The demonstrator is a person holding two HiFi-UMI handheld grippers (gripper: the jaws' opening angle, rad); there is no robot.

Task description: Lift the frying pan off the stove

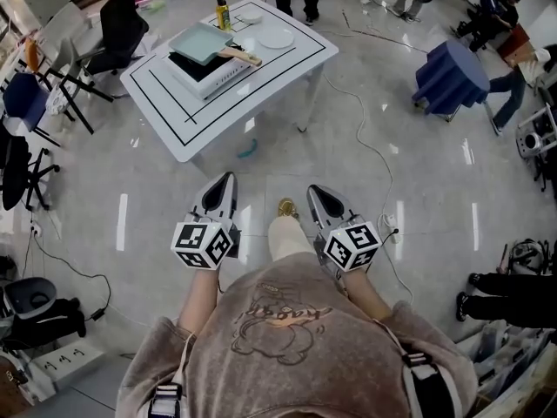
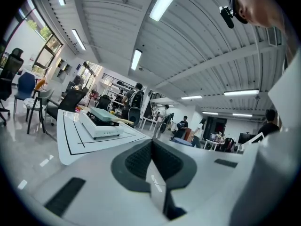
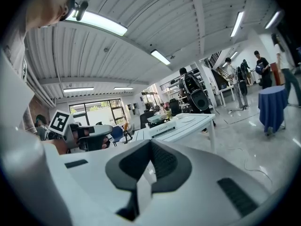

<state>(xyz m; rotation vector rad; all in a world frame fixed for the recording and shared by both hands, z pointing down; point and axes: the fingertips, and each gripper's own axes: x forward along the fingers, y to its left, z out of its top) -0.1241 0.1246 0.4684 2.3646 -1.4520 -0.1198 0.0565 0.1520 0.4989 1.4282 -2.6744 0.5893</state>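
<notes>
A pale green square frying pan (image 1: 202,43) with a wooden handle (image 1: 240,56) rests on a white stove (image 1: 211,72) on the white table (image 1: 287,64) across the room. In the left gripper view the frying pan (image 2: 104,114) and stove (image 2: 100,126) show far off; the right gripper view has the pan (image 3: 156,118) and stove (image 3: 163,127) small in the distance. My left gripper (image 1: 219,190) and right gripper (image 1: 318,196) hang close to my body, well short of the table, both shut and empty.
A yellow bottle (image 1: 223,11) and a white plate (image 1: 276,37) share the table. Black office chairs (image 1: 117,29) stand left of it, a blue-draped table (image 1: 451,75) stands right. A cable (image 1: 370,142) snakes over the glossy floor. People stand at the back and right.
</notes>
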